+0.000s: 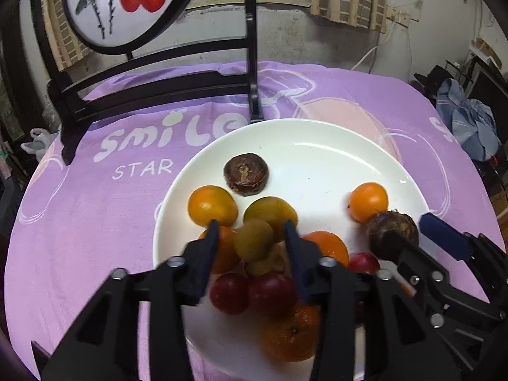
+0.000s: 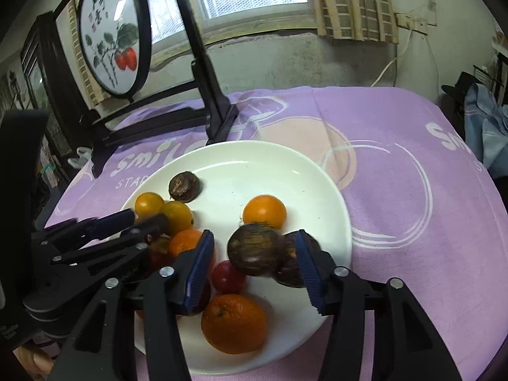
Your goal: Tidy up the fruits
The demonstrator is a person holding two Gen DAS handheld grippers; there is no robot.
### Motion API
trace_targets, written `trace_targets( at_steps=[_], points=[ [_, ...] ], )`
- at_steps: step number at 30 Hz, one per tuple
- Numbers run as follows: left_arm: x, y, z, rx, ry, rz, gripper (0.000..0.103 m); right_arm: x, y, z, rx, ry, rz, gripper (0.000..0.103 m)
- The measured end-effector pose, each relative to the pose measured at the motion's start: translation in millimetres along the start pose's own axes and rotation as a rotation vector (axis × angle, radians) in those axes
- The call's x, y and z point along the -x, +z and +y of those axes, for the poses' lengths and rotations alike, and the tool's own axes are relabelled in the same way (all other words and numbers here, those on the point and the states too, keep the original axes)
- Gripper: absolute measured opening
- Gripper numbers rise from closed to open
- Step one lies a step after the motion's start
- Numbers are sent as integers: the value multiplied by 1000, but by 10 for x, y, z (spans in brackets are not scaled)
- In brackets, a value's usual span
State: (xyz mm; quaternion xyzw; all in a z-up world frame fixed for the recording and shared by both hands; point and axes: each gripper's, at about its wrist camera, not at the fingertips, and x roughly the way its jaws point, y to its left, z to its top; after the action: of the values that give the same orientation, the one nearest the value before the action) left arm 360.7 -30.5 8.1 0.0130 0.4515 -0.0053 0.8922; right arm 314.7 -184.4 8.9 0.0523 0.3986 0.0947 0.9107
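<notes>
A purple printed cloth (image 2: 397, 190) covers the surface. A black-framed round persimmon painting (image 2: 111, 35) stands behind a glossy white round plate (image 2: 317, 184) bearing smooth orange, yellow, red and rough brown fruits (image 1: 212, 204). Left gripper (image 1: 252, 233) jaws part-open, a blurred greenish fruit (image 1: 254, 239) between them, contact unclear. Right gripper (image 2: 254, 247) jaws part-open around a blurred brown fruit (image 2: 254, 249).
</notes>
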Motion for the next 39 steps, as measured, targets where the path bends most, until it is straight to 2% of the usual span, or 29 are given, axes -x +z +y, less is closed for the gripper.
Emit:
trace_targets(
  at_steps=[2, 5, 12, 14, 22, 24, 29, 32, 34, 39],
  points=[
    [67, -14, 24, 15, -10, -11, 65, 59, -25, -43, -15, 15, -6, 57],
    [184, -69, 35, 13, 3, -38, 72, 171, -67, -101, -27, 12, -23, 58],
    [454, -361, -37, -28, -16, -43, 75, 455, -252, -155, -26, 5, -37, 61],
    [560, -450, -33, -22, -25, -52, 83, 564, -346, -148, -16, -3, -43, 66],
    [904, -732, -57, -35, -15, -70, 85, 880, -697, -153, -14, -44, -23, 87],
    [994, -804, -71, -44, -24, -73, 88, 967, -779, -172, -26, -41, -28, 90],
    [1207, -985, -126, -59, -34, -97, 91, 1158, -959, -170, 0, -77, -39, 91],
    [1285, -1079, -116, -39, -63, -99, 92, 1256, -1046, -189, -5, -78, -48, 92],
    [1345, -1153, -111, -35, -73, -110, 96, 1301, -1106, -191, -4, -81, -48, 92],
    [1447, -1366, -109, -29, -52, -137, 98, 1368, -1308, -126, 30, -81, -40, 92]
  ],
)
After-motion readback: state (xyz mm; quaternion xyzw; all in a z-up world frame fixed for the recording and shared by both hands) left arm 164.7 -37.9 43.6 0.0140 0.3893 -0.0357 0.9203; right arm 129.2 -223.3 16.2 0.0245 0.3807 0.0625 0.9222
